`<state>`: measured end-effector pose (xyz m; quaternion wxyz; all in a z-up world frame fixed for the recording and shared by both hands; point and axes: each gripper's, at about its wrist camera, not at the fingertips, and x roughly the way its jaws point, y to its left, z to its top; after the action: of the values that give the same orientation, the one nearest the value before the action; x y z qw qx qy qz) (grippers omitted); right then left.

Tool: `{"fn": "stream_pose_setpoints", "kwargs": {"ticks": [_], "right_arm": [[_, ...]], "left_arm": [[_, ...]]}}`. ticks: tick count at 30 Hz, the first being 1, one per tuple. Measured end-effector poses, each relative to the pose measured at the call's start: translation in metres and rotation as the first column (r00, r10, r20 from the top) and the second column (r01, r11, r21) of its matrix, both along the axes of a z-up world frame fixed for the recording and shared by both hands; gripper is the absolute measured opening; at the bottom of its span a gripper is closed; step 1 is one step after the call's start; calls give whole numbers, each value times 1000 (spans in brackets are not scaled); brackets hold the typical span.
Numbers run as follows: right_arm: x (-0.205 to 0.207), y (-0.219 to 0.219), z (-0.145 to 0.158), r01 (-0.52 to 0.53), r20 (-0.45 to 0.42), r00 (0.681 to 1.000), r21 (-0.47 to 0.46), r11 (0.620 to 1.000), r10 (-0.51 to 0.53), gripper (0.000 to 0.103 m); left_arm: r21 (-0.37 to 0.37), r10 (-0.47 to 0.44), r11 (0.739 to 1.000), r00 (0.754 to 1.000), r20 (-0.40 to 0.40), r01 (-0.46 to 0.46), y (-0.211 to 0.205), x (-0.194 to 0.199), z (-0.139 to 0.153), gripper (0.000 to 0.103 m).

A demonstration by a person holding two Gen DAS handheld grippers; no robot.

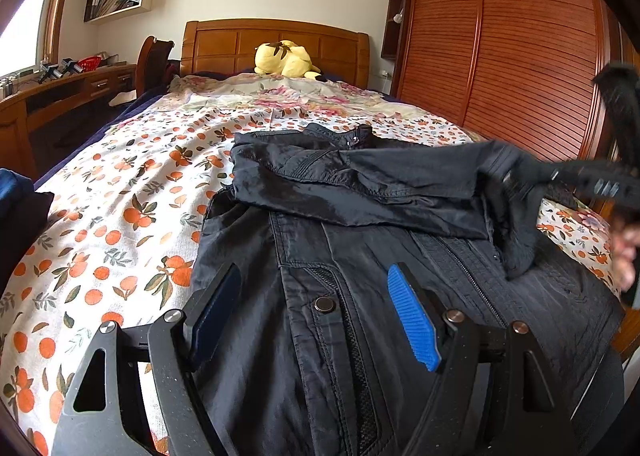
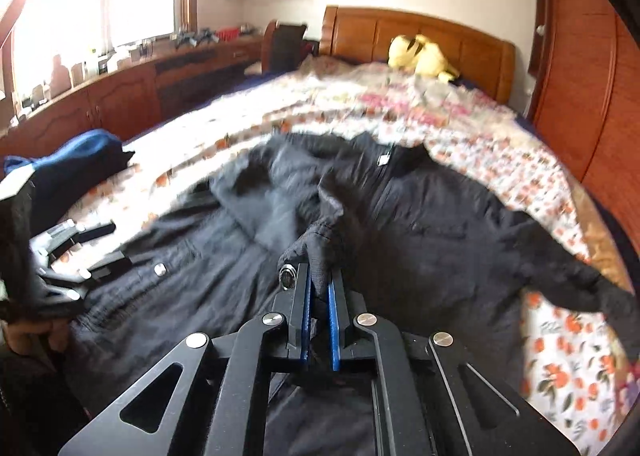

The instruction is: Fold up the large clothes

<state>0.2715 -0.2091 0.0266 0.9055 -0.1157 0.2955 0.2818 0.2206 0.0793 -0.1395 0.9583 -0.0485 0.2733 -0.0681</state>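
My right-wrist view is smeared by motion: the bedspread [image 2: 460, 144] pattern runs into streaks and the far half of the jacket [image 2: 420, 224] loses its seams. The sleeve cuff [image 2: 320, 256] disappears between my right gripper [image 2: 319, 288] pads, so its end is hidden. In the left-wrist view my right gripper [image 1: 516, 182] is a dark blur at the frame's right edge, partly cut off. The jacket [image 1: 320, 256] hem runs under my left gripper [image 1: 312, 316] and out of the bottom edge. The dark bundle [image 1: 16, 224] at left is cropped.
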Motion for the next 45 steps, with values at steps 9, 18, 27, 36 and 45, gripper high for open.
{"fn": "stream_pose_setpoints", "kwargs": {"ticks": [9, 18, 27, 36, 45], "right_arm": [[-45, -21, 53, -40, 74, 997, 75, 996, 35, 7], [-18, -46, 8, 168, 32, 986, -84, 982, -166, 14], [-32, -53, -4, 157, 26, 987, -50, 986, -156, 48], [-17, -39, -38, 122, -40, 991, -110, 986, -127, 49], [22, -53, -89, 188, -165, 963, -156, 970, -213, 49]], "left_arm": [[-14, 3, 1000, 1000, 5, -3, 3, -4, 3, 77], [-11, 2, 1000, 1000, 4, -2, 3, -4, 3, 77], [-6, 0, 1000, 1000, 3, 0, 2, -3, 2, 77], [-3, -2, 1000, 1000, 2, 2, 2, -2, 0, 77], [-1, -2, 1000, 1000, 2, 2, 1, -1, -1, 77]]}}
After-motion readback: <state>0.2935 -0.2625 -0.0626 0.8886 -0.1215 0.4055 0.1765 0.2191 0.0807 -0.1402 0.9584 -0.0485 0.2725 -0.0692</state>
